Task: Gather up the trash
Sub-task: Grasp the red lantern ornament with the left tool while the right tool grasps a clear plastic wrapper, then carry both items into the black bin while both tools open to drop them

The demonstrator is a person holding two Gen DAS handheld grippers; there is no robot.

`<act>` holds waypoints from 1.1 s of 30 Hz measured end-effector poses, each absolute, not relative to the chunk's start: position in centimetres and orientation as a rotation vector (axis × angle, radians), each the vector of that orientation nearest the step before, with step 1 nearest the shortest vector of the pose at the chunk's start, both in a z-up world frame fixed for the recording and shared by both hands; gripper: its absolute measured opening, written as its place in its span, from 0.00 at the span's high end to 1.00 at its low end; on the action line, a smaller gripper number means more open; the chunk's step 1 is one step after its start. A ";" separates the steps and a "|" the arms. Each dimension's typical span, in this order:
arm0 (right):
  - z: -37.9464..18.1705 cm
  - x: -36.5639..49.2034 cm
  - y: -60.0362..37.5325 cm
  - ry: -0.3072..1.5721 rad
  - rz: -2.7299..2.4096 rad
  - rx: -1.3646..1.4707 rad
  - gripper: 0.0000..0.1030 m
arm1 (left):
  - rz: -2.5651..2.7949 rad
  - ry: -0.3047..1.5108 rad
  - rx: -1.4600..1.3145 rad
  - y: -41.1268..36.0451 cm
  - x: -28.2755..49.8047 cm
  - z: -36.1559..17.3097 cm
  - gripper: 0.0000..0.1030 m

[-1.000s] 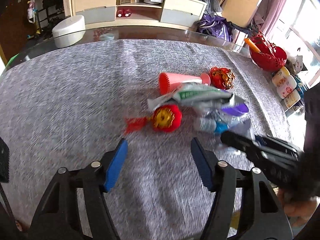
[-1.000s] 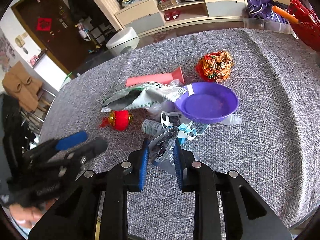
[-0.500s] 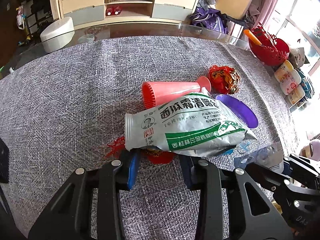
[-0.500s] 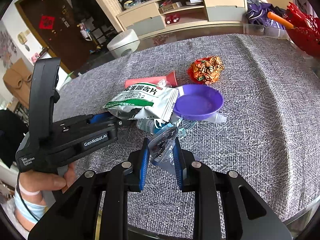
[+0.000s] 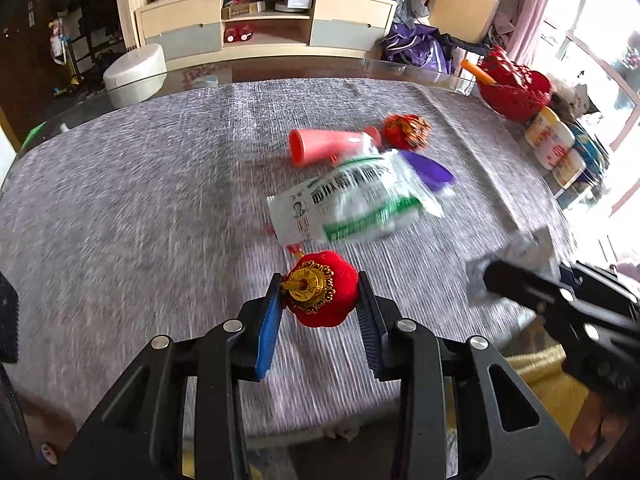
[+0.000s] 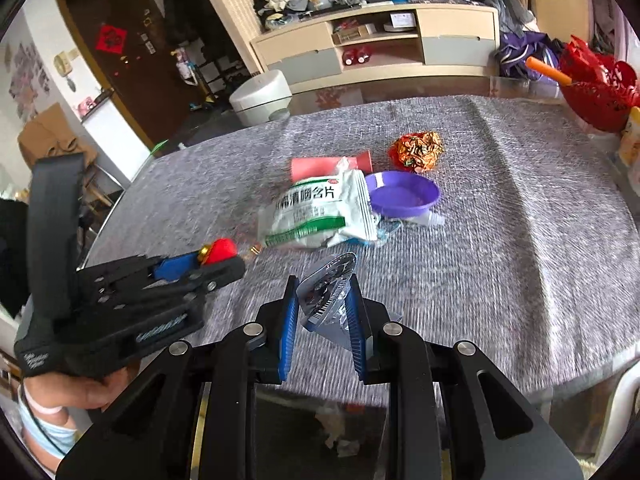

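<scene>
Left wrist view: left tongs (image 5: 318, 300) clamping red ornament (image 5: 320, 294), right tongs (image 6: 322, 300) pinching silvery wrapper (image 6: 326, 296), tabletop blurred.

Left half of grey tablecloth (image 5: 120, 208) bare, passable; lozenge packet (image 6: 320, 212), pink cup (image 5: 324, 146), purple bowl (image 6: 404, 192) clustered mid-table.

Motion blur and things lying over one another hide several details

The white-and-green packet (image 5: 352, 204) is smeared, its print unreadable in the left wrist view; it covers part of the pink tube (image 5: 326, 146) and the purple dish (image 5: 430, 172). The right gripper (image 5: 520, 280) blurs out at the frame edge.
</scene>
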State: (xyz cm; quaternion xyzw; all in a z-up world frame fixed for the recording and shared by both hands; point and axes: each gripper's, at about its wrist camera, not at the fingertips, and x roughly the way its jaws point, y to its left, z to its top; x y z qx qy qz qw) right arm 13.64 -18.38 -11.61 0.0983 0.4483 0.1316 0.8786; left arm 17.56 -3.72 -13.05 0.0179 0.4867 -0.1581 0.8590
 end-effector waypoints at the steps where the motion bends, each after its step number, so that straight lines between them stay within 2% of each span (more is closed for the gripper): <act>1: -11.5 13.1 -18.4 0.935 0.276 0.203 0.76 | -0.332 1.020 0.037 -3.6 16.7 -12.8 0.67; 14: -14.0 6.2 -17.3 0.996 0.304 0.185 0.76 | -0.367 1.061 -0.002 -2.6 5.9 -14.7 0.67; 33: -18.9 3.6 -15.5 1.109 0.326 0.183 0.76 | -0.377 1.193 -0.031 -2.4 1.4 -20.9 0.67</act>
